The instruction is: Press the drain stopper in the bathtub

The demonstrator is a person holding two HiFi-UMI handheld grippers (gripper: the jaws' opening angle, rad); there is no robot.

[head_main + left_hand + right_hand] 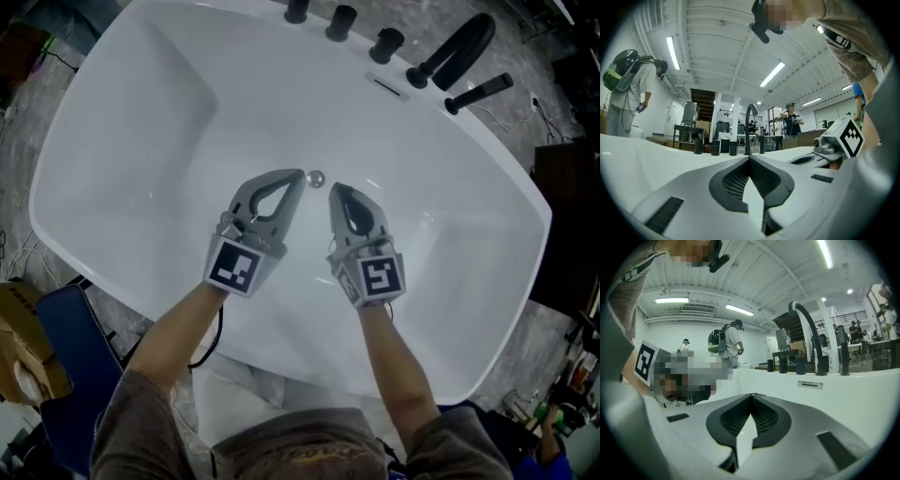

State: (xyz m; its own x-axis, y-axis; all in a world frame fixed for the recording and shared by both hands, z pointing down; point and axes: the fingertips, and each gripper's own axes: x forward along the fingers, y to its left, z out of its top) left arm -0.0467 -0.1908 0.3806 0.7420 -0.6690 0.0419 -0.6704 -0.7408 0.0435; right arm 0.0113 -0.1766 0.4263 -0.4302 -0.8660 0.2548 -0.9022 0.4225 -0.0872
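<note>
We hold the left gripper (298,176) and right gripper (335,190), jaws pressed together and empty, either side of the drain stopper (316,176) in the bathtub (122,141). Next, we judge, one tip must push down on it.

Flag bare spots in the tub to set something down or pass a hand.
Free: the bathtub floor left of the left gripper, and the floor right of the right gripper toward the end wall. Crowded: around the drain stopper, between both shut grippers' tips, and the far rim with knobs and spout.
</note>
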